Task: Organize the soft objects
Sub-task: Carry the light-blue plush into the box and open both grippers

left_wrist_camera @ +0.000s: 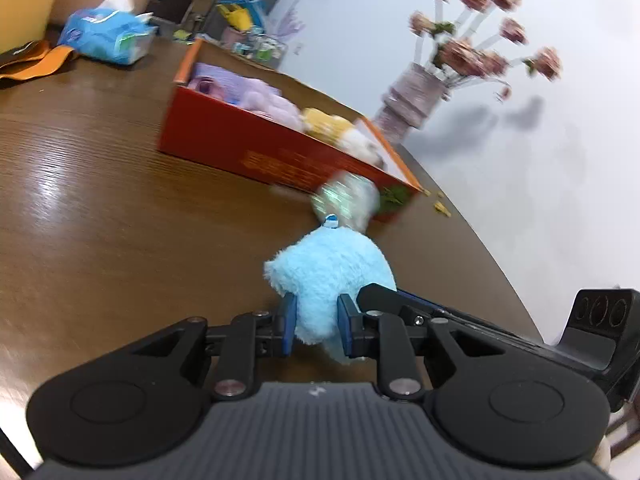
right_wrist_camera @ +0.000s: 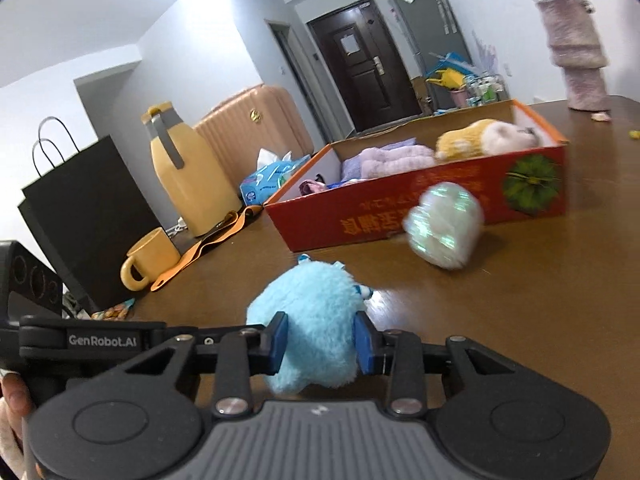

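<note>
My left gripper (left_wrist_camera: 316,322) is shut on a fluffy light-blue plush toy (left_wrist_camera: 334,270) just above the brown table. My right gripper (right_wrist_camera: 320,338) is shut on the same blue plush (right_wrist_camera: 308,312) from the other side. A white sparkly plush (right_wrist_camera: 444,226) hangs from the blue one and swings, blurred, in front of the red cardboard box (right_wrist_camera: 384,216); it also shows in the left wrist view (left_wrist_camera: 346,200). The red box (left_wrist_camera: 224,140) holds a purple plush (left_wrist_camera: 260,98) and a yellow-white plush (right_wrist_camera: 484,138).
A vase of pink flowers (left_wrist_camera: 416,96) stands behind the box near the table's right edge. A blue tissue pack (left_wrist_camera: 106,36), a yellow jug (right_wrist_camera: 188,176), a yellow mug (right_wrist_camera: 150,258), a black paper bag (right_wrist_camera: 84,216) and an orange strap (right_wrist_camera: 208,242) stand to the left.
</note>
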`<state>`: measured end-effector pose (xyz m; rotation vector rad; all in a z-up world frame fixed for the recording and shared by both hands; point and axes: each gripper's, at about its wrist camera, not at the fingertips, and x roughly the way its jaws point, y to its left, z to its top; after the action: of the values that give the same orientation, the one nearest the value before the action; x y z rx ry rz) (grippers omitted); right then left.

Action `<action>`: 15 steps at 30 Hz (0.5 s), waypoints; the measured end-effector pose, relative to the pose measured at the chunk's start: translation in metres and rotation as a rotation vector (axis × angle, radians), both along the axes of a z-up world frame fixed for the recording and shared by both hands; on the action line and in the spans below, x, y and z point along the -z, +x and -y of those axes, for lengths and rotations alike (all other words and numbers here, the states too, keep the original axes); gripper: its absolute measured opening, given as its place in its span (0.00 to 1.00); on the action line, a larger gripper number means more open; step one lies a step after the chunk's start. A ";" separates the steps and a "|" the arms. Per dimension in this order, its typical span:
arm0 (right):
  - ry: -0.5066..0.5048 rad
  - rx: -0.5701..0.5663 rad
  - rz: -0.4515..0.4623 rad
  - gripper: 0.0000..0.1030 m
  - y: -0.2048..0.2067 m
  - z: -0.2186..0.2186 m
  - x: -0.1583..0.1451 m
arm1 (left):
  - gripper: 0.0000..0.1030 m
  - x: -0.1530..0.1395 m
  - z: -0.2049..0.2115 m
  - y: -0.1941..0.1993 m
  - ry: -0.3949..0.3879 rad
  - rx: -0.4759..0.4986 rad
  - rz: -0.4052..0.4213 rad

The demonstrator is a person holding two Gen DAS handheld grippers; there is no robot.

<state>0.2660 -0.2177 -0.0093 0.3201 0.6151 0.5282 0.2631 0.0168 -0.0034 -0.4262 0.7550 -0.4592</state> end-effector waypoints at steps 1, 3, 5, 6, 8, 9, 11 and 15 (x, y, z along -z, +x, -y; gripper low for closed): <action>-0.003 0.011 0.009 0.33 -0.009 0.005 -0.002 | 0.21 -0.002 0.006 -0.005 0.007 0.009 0.008; -0.008 0.034 0.029 0.33 -0.025 0.014 -0.006 | 0.21 -0.008 0.018 -0.012 0.020 0.022 0.019; 0.002 0.051 0.040 0.33 -0.035 0.023 -0.009 | 0.21 -0.012 0.026 -0.018 0.029 0.030 0.028; 0.010 0.056 0.045 0.33 -0.038 0.027 -0.009 | 0.21 -0.015 0.030 -0.019 0.034 0.034 0.030; 0.019 0.064 0.057 0.33 -0.045 0.033 -0.012 | 0.21 -0.017 0.035 -0.022 0.039 0.040 0.036; 0.022 0.066 0.060 0.33 -0.046 0.035 -0.012 | 0.21 -0.017 0.037 -0.023 0.042 0.042 0.040; 0.031 0.068 0.066 0.32 -0.046 0.037 -0.013 | 0.21 -0.020 0.040 -0.022 0.053 0.040 0.049; 0.049 0.068 0.095 0.32 -0.030 0.041 -0.024 | 0.21 -0.038 0.042 0.001 0.067 0.039 0.101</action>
<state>0.2363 -0.2586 0.0144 0.3584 0.4981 0.4911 0.2641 -0.0255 0.0348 -0.3235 0.6800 -0.4870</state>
